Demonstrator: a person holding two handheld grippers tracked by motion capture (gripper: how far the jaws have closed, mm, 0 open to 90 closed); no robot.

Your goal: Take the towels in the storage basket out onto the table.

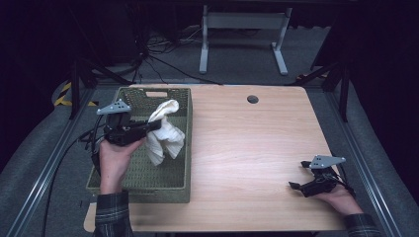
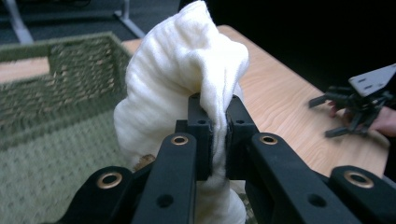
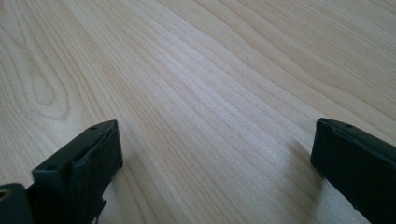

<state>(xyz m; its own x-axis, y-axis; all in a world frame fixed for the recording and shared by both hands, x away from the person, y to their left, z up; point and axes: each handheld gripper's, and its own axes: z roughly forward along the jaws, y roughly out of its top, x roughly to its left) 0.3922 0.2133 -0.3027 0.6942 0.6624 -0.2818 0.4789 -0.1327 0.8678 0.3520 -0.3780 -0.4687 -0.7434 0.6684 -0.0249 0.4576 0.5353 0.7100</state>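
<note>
A white cloth point(image 1: 164, 132) hangs over the green woven basket point(image 1: 143, 177) at the table's left. My left gripper point(image 1: 157, 124) is shut on the cloth, its body held above the basket's left side. In the left gripper view the two black jaws pinch a fold of the white cloth point(image 2: 182, 79), which bunches above and drapes below the left gripper point(image 2: 218, 126). My right gripper point(image 1: 298, 175) rests low at the table's right front corner, jaws wide apart. The right gripper point(image 3: 215, 158) has only bare wood between its fingers. The right gripper point(image 2: 334, 116) also appears far off beyond the cloth.
The basket's far wall point(image 2: 70, 70) has a handle slot. The wooden table point(image 1: 247, 143) has a round cable hole point(image 1: 253, 99) near its far edge. Beyond the table stand the white legs of a desk frame point(image 1: 242, 34) and cables on the floor.
</note>
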